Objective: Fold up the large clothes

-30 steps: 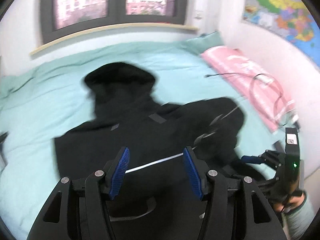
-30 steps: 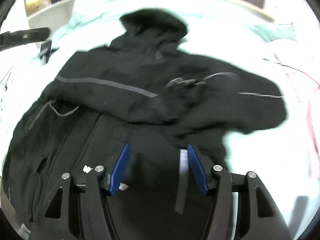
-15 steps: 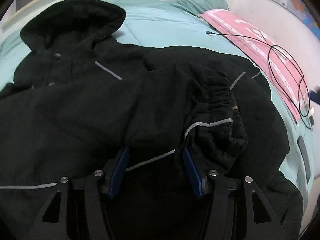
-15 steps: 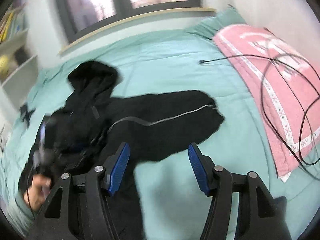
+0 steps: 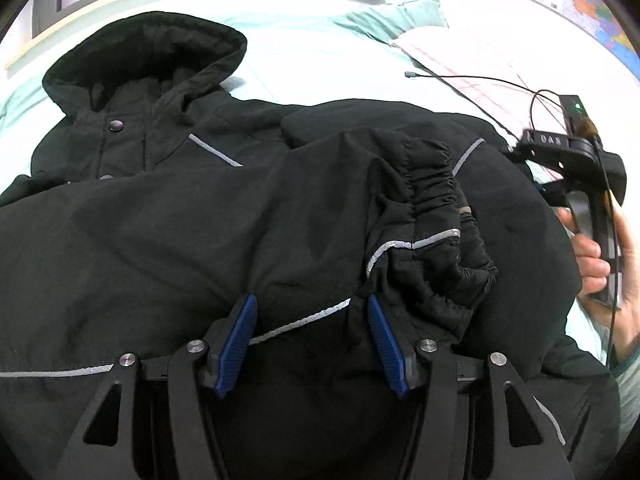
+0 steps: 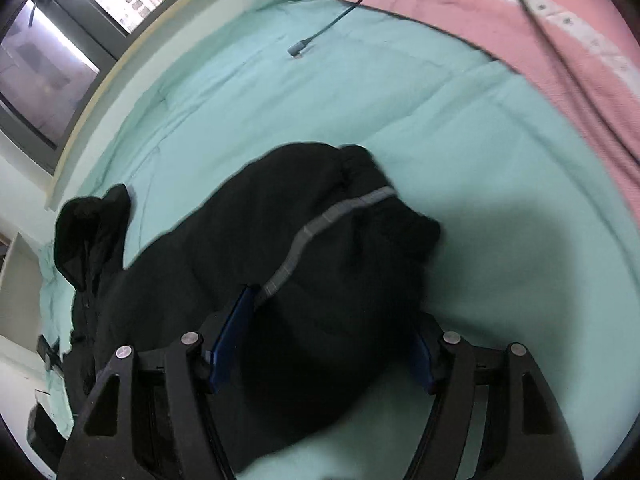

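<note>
A black hooded jacket (image 5: 168, 220) with grey reflective stripes lies front up on the teal bed. One sleeve is folded across its chest, and its gathered cuff (image 5: 432, 216) lies just ahead of my left gripper (image 5: 312, 340). The left gripper is open, low over the sleeve, with fabric between its blue pads. The hood (image 5: 148, 56) lies at the far side. My right gripper (image 6: 324, 340) is open, low over the jacket's other sleeve (image 6: 320, 240), whose fabric bulges between the fingers. The right gripper's handle also shows in the left wrist view (image 5: 576, 168), held by a hand.
The teal bedsheet (image 6: 460, 120) spreads around the jacket. A pink blanket (image 6: 520, 20) with a black cable (image 6: 340, 20) lies at the bed's right side. A window and sill (image 6: 100, 80) run along the far edge. A teal pillow (image 5: 400, 20) lies by the wall.
The left gripper has dropped low onto the folded sleeve and stays there. The right gripper has swung away from the jacket's middle and come down over the outstretched sleeve.
</note>
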Demonstrator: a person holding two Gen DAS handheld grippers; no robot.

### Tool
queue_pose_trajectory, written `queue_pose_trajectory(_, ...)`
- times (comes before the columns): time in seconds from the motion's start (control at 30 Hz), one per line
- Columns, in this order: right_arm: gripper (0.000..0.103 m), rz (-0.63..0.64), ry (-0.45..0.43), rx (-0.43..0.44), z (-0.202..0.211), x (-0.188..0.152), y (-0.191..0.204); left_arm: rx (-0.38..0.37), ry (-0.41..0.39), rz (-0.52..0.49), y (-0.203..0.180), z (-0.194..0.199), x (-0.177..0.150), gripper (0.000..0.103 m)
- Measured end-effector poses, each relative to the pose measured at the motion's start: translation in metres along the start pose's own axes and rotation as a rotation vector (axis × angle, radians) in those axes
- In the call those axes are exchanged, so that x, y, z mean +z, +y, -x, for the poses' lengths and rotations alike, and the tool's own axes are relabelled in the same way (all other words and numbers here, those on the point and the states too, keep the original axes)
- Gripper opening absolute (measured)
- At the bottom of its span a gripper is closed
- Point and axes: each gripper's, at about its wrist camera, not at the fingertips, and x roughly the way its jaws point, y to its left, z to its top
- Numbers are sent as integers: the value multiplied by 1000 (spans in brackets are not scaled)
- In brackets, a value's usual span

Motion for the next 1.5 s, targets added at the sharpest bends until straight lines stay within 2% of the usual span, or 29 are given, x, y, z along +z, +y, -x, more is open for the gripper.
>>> queue_pose_trajectory(0.03, 70, 4, -11, 19, -1, 3, 1, 2, -1, -1, 0, 0, 0, 59)
queue_pose_trajectory(0.07, 46, 10, -24, 33, -1, 3, 3, 4, -2, -3, -1, 0, 1, 59)
queue_pose_trajectory(0.13, 20, 30, -58, 80, 7, 4, 6, 10, -4, -6, -4, 4, -3, 59)
queue_pose_trajectory(0.17, 16, 39, -82, 89, 14, 3, 8, 12, -6, -7, -5, 6, -3, 59)
queue_pose_trajectory(0.3, 14, 113, -199, 25, 64, -3, 21, 29, -31, -31, -13, 19, 0, 58)
queue_pose_trajectory(0.47, 14, 208, -354, -60, 167, -1, 19, 31, -89, -115, -42, 54, 11, 58)
queue_pose_trajectory(0.57, 14, 262, -455, -169, 221, 9, 16, 36, -122, -164, -69, 68, 23, 58)
queue_pose_trajectory(0.67, 14, 235, -529, -257, 274, 20, -18, 50, -136, -188, -89, 69, 36, 59)
queue_pose_trajectory(0.73, 13, 193, -537, -266, 295, 26, -43, 40, -107, -167, -95, 56, 42, 59)
queue_pose_trajectory(0.77, 13, 173, -514, -243, 300, 30, -58, 24, -84, -152, -96, 48, 43, 59)
queue_pose_trajectory(0.83, 12, 156, -472, -284, 294, 31, -75, 1, -28, -127, -98, 23, 43, 59)
queue_pose_trajectory(0.93, 12, 159, -405, -342, 275, 24, -85, 40, 69, -130, -103, -17, 35, 61)
queue_pose_trajectory(1.0, 12, 162, -367, -366, 257, 19, -92, 74, 92, -125, -102, -28, 32, 64)
queue_pose_trajectory(1.07, 12, 152, -343, -374, 241, 15, -97, 71, 96, -129, -102, -27, 34, 64)
queue_pose_trajectory(1.13, 12, 150, -339, -316, 240, 14, -98, 43, 85, -119, -98, -16, 36, 64)
queue_pose_trajectory(1.2, 12, 165, -336, -247, 244, 10, -90, -24, 67, -88, -92, 2, 37, 64)
queue_pose_trajectory(1.3, 12, 226, -331, -202, 245, 6, -64, -113, 16, -31, -76, 43, 35, 64)
queue_pose_trajectory(1.4, 12, 297, -310, -145, 241, -2, -15, -109, -38, -17, -55, 89, 30, 64)
queue_pose_trajectory(1.5, 12, 378, -302, -109, 235, -16, 38, -69, -83, -15, -25, 135, 22, 64)
